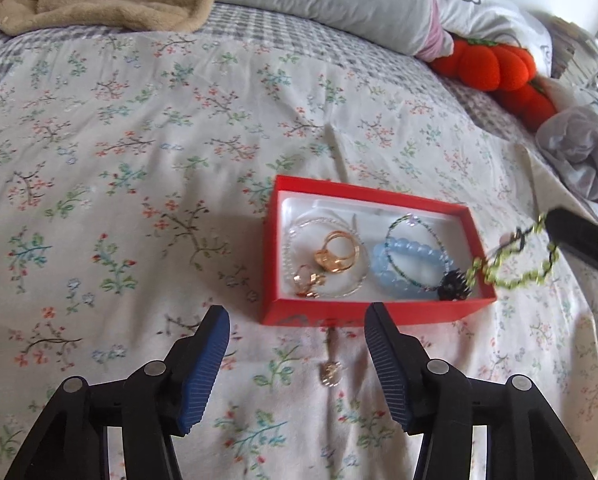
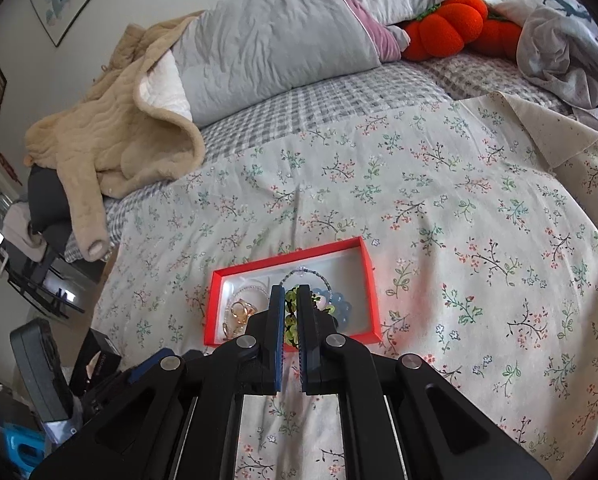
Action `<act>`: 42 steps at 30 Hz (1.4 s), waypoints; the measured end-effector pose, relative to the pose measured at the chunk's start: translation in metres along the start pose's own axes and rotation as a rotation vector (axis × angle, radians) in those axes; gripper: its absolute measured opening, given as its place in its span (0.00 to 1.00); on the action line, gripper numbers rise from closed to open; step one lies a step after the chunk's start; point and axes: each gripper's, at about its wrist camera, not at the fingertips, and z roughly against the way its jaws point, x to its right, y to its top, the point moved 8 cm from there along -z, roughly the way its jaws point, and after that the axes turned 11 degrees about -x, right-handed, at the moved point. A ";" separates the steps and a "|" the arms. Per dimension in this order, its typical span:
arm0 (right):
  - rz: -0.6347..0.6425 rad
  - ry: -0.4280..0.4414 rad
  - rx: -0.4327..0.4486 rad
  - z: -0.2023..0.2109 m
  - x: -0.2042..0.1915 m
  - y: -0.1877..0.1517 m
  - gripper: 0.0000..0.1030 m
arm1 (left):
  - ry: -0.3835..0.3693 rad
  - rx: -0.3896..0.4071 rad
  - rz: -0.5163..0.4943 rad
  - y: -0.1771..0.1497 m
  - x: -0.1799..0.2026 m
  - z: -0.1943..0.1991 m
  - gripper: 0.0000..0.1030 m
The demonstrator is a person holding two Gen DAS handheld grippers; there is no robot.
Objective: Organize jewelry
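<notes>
While the left gripper pointed down at the bed with its jaws standing wide and nothing between them, the right gripper hung over the red box, pinched tight on a green bead bracelet that dangled past the box's right edge. Inside the box lay a clear bangle, gold rings, a blue bead bracelet and a dark beaded ball. A small pendant lay on the floral sheet just in front of the box, between the left gripper's fingers. Farther back sat a beige coat, a grey pillow and an orange plush pumpkin.
</notes>
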 end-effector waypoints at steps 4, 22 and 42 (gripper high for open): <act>-0.010 0.070 -0.005 -0.015 -0.018 0.003 0.05 | 0.034 -0.020 -0.008 -0.007 -0.011 -0.001 0.60; -0.034 -0.076 -0.063 -0.063 0.014 0.009 0.13 | -0.043 -0.171 0.057 -0.034 -0.022 -0.026 0.64; -0.051 -0.079 -0.365 -0.068 0.036 -0.082 0.43 | -0.106 -0.288 0.021 -0.037 0.013 -0.070 0.31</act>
